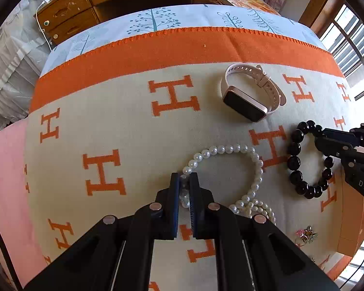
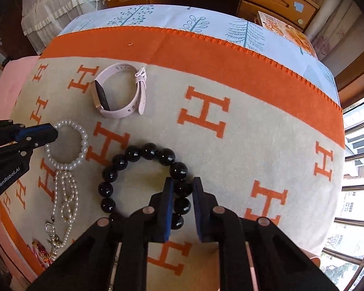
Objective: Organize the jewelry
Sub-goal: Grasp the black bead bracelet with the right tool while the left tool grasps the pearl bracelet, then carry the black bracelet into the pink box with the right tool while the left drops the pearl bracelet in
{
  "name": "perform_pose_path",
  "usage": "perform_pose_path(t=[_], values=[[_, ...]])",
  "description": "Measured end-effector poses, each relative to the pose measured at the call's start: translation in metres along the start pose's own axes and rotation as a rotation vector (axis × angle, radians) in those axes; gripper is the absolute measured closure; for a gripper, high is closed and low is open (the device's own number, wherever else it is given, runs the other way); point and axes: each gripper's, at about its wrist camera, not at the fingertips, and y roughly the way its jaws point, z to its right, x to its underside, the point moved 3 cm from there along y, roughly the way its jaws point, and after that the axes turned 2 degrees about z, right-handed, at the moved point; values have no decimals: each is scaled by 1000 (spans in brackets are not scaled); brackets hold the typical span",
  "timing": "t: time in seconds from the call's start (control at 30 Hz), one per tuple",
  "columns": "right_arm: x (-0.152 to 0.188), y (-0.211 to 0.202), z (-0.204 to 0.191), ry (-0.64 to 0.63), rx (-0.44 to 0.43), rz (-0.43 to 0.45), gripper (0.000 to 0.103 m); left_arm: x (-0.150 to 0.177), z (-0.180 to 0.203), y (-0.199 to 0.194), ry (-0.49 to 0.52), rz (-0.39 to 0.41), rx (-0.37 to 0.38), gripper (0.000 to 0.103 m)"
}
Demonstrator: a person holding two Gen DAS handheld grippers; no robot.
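The left tool (image 1: 184,186) is clamped on the near-left arc of the pearl strand (image 1: 233,169), its two pads pressed against the round white beads, while the right tool (image 2: 183,202) straddles the near-right arc of the black bead bracelet (image 2: 143,177) with a visible gap beside the bead, so it reads as not yet closed on it. Taking the pink smartwatch (image 1: 250,92) as the landmark, the pearls lie nearer the camera and slightly left of it, the black bracelet nearer and to its right, and a small gold charm cluster (image 1: 305,235) sits well nearer still, past the pearls' doubled tail. All rest on a woven cream blanket (image 1: 109,121) with orange H motifs and a broad orange border. The main risk is slippage: both sets of beads are glossy, hard spheres, so flat pads touch each on a small area and can squirt one sideways. Lifting the pearls could also drag the looped tail across the nubby weave, snagging the clasp or the charms. The black beads are large and probably strung on elastic, so a one-sided pinch may let the ring swing and knock the watch's smooth silicone band.
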Motion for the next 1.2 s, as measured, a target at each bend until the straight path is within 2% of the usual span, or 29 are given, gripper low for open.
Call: perform_pose_path(t=[0.07,0.17,0.37,0.53,0.67,0.77,0.97,1.1,1.2], values=[[-3,-5,1,16,-16,25,88,4,1,-5,-26,21,-6,98],[-1,-30,1,35,-44,88,88,9,5,-28,-31,92,-27,98],[8,-99,11,65,-102,240,88,16,22,-114,-25,246,-23,98],[33,-152,27,90,-114,339,88,26,41,-183,7,359,1,98],[58,-174,44,94,-99,365,88,35,72,-218,57,415,36,98],[79,-174,53,92,-66,355,88,41,104,-237,102,443,74,98],[108,-140,73,123,-35,291,88,50,173,-240,208,465,112,98],[118,-110,85,159,-58,244,88,54,204,-234,243,450,129,98],[120,-103,90,188,-131,260,88,55,217,-229,259,440,135,98]])
